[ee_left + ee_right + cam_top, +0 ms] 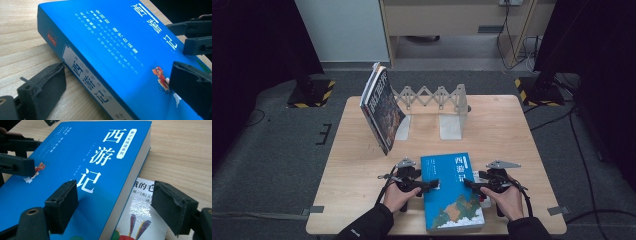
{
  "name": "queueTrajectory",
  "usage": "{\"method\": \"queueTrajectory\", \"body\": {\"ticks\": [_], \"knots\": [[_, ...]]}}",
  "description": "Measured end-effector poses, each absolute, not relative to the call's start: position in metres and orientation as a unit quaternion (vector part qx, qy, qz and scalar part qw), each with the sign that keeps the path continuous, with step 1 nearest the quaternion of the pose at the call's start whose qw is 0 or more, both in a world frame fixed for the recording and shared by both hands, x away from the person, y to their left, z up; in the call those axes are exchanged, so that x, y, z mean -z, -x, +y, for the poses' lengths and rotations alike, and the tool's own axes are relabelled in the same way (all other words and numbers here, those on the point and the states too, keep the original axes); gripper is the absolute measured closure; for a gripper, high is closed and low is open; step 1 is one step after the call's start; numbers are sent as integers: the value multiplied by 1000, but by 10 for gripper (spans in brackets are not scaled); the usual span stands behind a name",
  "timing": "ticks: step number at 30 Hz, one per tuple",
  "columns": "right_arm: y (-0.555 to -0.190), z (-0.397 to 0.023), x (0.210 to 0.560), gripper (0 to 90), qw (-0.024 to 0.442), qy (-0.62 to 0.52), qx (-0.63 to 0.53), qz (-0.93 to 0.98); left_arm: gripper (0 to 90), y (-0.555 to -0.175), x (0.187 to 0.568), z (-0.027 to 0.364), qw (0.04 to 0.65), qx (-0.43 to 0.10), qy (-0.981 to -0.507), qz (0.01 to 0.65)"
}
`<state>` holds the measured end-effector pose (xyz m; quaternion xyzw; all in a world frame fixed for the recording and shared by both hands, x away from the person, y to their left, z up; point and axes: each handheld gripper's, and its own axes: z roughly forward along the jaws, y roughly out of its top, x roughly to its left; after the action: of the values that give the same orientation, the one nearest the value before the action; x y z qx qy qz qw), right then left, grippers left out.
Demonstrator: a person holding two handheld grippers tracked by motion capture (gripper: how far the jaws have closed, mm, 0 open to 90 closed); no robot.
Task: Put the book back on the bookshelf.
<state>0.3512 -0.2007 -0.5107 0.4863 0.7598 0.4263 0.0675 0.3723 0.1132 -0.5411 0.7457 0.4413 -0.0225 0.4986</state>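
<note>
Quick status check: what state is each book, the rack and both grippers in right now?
blue book: flat, cover up, lying on the white book.
white book: flat, partly covered.
dark book: upright, leaning on the rack.
folding rack: stretched out, standing.
left gripper: open, straddling the blue book's spine edge.
right gripper: open, straddling its page edge.

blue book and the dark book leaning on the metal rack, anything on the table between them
Nothing: in the high view, only bare wooden table separates the flat blue paperback book from the dark-covered book leaning by the grey metal accordion rack.
</note>
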Motion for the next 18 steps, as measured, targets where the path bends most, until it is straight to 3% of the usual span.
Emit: {"method": "queueTrajectory", "body": {"ticks": [18], "knots": [[-354,-196,517,211,53,-497,-443,744,0,-370,542,110,502,12,-736,454]]}}
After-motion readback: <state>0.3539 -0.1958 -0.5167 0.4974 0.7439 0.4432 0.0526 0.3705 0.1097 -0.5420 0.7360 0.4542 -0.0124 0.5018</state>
